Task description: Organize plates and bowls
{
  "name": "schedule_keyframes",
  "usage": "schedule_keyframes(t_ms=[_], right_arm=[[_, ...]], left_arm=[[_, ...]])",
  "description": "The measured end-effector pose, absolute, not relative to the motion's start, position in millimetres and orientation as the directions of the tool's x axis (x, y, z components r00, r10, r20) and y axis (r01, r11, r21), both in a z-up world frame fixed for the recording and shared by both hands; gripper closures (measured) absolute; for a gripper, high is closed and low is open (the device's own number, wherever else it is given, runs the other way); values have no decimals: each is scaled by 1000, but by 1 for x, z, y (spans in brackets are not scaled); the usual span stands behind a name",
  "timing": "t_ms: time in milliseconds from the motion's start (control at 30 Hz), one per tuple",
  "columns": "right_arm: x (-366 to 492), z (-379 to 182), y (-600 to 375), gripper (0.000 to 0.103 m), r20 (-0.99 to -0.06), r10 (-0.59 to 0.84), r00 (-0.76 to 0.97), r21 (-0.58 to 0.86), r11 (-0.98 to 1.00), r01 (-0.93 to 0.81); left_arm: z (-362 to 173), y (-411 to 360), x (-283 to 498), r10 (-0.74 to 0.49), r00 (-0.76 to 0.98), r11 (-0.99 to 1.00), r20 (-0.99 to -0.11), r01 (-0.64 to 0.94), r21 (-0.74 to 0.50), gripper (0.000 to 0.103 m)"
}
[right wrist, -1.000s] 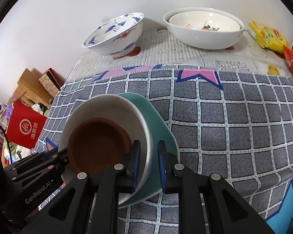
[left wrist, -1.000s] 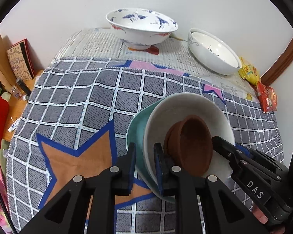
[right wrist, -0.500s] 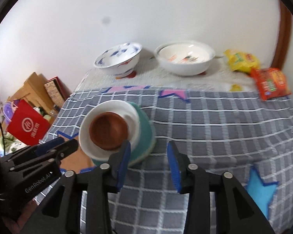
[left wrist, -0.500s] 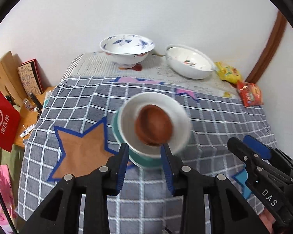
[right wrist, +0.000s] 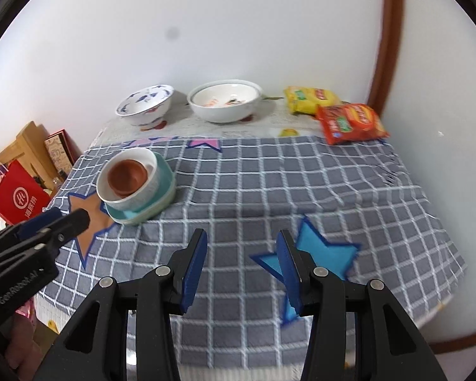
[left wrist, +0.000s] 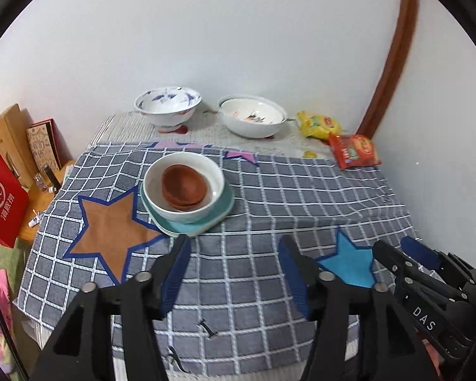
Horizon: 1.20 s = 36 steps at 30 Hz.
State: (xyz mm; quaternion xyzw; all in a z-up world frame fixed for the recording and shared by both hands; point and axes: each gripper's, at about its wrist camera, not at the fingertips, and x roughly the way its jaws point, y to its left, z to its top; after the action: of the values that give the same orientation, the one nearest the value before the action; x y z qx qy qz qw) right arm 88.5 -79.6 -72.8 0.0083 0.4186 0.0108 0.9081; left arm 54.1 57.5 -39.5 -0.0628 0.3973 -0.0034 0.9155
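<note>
- Terracotta-brown dishes (left wrist: 183, 188) sit nested inside a white bowl (left wrist: 183, 184), which rests on teal plates (left wrist: 192, 219) — the whole stack stands on the checked cloth (left wrist: 269, 190), just right of the orange star patch (left wrist: 109, 231).
- Left gripper (left wrist: 234, 273) hangs above the cloth on the near side of the stack, its jaws opening with nothing between them and clear of the plates.
- Right gripper (right wrist: 241, 263) is likewise released, jaws opening and empty, nearer the blue star (right wrist: 320, 250) and well apart from the stack.
- Behind the stack, near the wall, a blue-patterned bowl (left wrist: 167, 105) and a plain white bowl (left wrist: 252, 119) stand side by side, not yet gathered; judged from that, the sorting is only partly done.
- Risk one: the white bowl appears to sit off-centre on the teal plates, toward the star side — a nudge from either gripper could slide or tip it.
- Risk two: the cloth is wrinkled and hangs over the table edge, so a finger catching it could drag the stack along.
- Risk three: reaching for the far bowls means passing over or beside the stack; a low pass might clip the white bowl's rim.
- Risk four: the far bowls look wide and smooth-glazed, so a pinch on the rim alone could slip.
- Snack packets (left wrist: 353, 150) lie right of the plain bowl, close enough to be knocked.
</note>
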Motion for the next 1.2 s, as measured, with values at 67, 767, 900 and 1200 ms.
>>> schedule_keyframes(t_ms=[67,767,900,1200], right_arm=[[73,-66,-88,39,-737,2,676,12,1000,11],[21,-44,-116,16,-686,-32,727,30,997,72],[18,-43,-115,16,-683,-34,730,29,997,73],[18,-43,-113,16,-681,-31,731,30,997,71]], left_arm=[[-37,50,44,-51,696,994,-717,-32,-102,36],[-15,24,8,-14,742,998,-670,-28,-52,27],[-14,24,7,-11,744,998,-669,-32,-52,27],[-14,25,6,-10,744,998,-668,-36,-55,27]])
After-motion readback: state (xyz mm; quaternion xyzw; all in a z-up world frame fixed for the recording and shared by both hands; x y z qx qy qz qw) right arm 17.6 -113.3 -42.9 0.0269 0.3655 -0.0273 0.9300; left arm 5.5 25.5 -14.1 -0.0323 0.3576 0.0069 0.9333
